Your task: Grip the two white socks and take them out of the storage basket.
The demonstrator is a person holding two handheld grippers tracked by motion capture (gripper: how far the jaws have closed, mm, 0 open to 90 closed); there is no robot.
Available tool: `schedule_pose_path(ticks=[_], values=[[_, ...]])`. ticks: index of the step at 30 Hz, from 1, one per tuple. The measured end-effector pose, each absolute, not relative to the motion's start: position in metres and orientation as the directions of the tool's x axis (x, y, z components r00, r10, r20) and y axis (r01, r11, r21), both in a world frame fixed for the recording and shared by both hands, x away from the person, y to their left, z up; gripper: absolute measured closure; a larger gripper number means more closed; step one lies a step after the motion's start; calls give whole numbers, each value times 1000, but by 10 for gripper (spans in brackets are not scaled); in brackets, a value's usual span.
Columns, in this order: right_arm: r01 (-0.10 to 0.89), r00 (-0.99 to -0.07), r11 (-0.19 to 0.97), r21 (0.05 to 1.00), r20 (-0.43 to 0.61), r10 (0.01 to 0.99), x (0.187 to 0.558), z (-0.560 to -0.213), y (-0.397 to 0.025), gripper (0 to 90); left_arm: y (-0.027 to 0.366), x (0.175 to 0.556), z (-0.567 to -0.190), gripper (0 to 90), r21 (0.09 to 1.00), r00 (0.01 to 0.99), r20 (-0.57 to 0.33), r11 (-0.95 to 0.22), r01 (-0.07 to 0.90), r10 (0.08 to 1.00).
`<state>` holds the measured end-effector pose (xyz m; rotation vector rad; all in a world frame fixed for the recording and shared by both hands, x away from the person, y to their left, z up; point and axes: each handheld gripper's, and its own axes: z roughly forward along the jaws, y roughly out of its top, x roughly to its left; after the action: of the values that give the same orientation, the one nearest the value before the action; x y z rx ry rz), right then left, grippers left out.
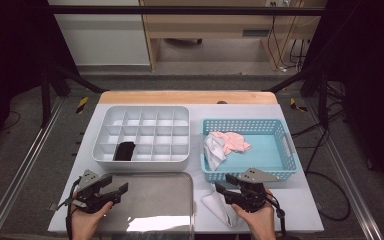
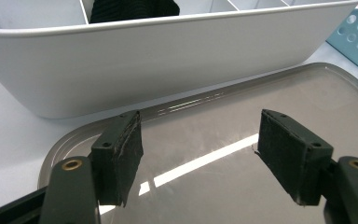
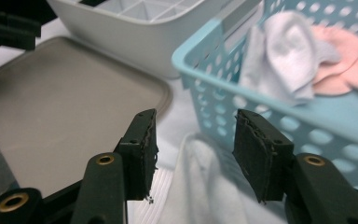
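Note:
A white sock (image 1: 219,205) (image 3: 200,186) lies on the table just in front of the blue basket (image 1: 280,170) (image 3: 200,60). My right gripper (image 1: 226,192) (image 3: 193,151) is open above it, one jaw on each side, not closed on it. In the basket lie a white sock (image 1: 214,148) (image 3: 284,56) and a pink cloth (image 1: 232,141) (image 3: 349,60). My left gripper (image 1: 116,192) (image 2: 200,158) stands open over the near left part of the grey metal tray (image 1: 155,200) (image 2: 242,126), with nothing between its jaws. A black sock (image 1: 125,150) (image 2: 130,8) sits in a front compartment of the white divided box (image 1: 141,134) (image 2: 158,56).
The white box and blue basket stand side by side behind the tray. The white table (image 1: 305,200) ends close in front of my hands. Black frame bars and cables run around the table's sides.

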<state>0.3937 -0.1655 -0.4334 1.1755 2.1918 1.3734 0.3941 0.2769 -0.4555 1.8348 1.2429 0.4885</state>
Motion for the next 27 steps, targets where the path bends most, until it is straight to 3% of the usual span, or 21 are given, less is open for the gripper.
schedule_pose_path(ticks=[17, 27], values=[[440, -523, 132, 888, 135, 841, 452, -390, -170, 389, 281, 396, -455, 295, 814, 419, -143, -134, 565, 897], [448, -483, 125, 885, 122, 867, 491, -386, -163, 361, 281, 397, -456, 298, 815, 415, -144, -131, 564, 898]])
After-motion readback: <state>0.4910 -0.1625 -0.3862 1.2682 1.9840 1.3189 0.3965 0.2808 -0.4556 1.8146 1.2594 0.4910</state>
